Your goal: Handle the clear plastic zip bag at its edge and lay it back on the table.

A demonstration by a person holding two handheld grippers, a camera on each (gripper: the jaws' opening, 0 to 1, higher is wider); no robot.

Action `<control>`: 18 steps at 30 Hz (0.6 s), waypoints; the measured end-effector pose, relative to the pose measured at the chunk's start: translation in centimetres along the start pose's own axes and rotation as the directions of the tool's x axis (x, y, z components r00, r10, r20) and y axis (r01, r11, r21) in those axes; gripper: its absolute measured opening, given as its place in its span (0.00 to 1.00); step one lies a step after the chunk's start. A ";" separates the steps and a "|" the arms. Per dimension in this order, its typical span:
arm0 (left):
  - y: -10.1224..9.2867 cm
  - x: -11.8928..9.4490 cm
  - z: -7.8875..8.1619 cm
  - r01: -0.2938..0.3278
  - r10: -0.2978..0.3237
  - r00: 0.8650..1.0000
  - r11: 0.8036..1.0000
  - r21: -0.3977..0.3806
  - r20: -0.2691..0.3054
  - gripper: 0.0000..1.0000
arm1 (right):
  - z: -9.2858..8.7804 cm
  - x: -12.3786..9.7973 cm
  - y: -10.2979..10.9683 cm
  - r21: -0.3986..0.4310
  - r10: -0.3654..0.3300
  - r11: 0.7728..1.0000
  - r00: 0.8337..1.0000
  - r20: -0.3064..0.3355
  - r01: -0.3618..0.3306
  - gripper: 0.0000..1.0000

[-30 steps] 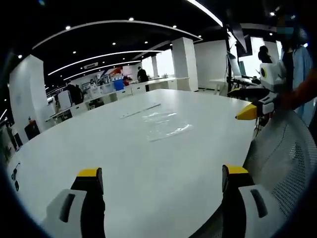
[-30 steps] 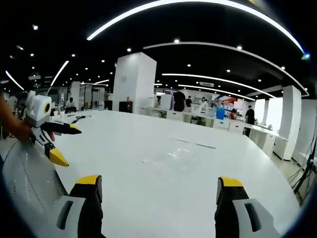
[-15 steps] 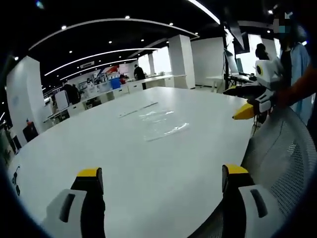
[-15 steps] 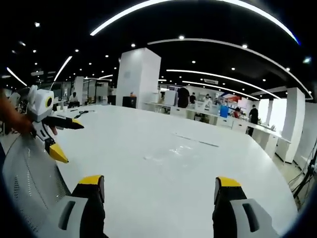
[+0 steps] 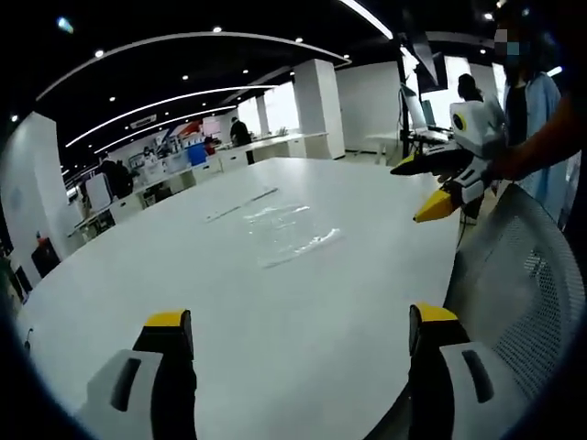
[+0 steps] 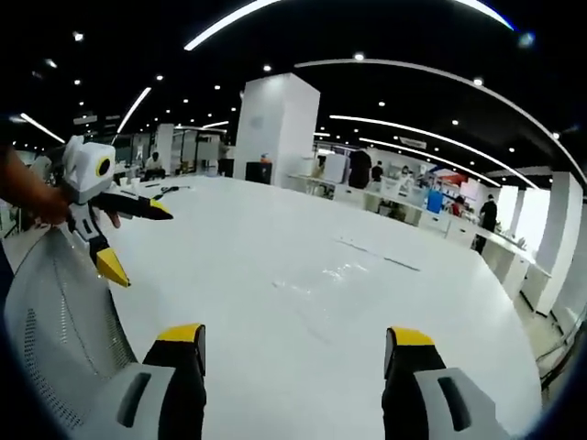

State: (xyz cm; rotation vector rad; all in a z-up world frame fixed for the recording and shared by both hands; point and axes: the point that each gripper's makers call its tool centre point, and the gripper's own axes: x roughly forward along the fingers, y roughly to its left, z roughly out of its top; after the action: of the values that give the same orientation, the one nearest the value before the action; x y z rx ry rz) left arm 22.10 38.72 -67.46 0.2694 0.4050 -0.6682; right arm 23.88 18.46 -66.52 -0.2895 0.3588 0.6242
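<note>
The clear bag [image 5: 289,234] lies flat on the white bench [image 5: 183,266], just above the middle of the left gripper view. In the right gripper view it sits near the middle [image 6: 326,280]. The left hand-held gripper [image 5: 293,335] is wide open at the bottom of its frame and holds nothing. The right hand-held gripper [image 6: 293,344] is wide open too, and empty. Both are well apart from the bag. A mesh chair [image 5: 518,293] fills the lower right of the left gripper view.

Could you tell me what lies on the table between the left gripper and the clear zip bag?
Only bare white table separates the left gripper from the zip bag, in the left gripper view.
</note>
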 end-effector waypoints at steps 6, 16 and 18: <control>0.3 0.3 -0.3 0.019 -0.019 1.000 1.000 -0.018 -0.018 0.97 | -0.2 1.3 -1.1 -0.026 0.016 1.000 1.000 -0.025 -0.017 0.75; 0.1 0.4 -0.5 0.033 -0.034 0.999 0.999 -0.018 -0.041 0.95 | -1.2 3.6 -2.4 -0.055 0.050 0.997 0.995 -0.087 -0.055 0.68; 0.1 0.4 -0.5 0.036 -0.037 0.998 0.999 -0.019 -0.043 0.96 | -1.2 4.0 -2.5 -0.056 0.058 0.996 0.994 -0.093 -0.063 0.68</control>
State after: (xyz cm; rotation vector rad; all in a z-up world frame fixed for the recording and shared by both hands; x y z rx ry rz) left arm 22.36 38.79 -68.07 0.2599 0.4585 -0.6947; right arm 28.08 18.13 -68.87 -0.3655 0.4387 0.6833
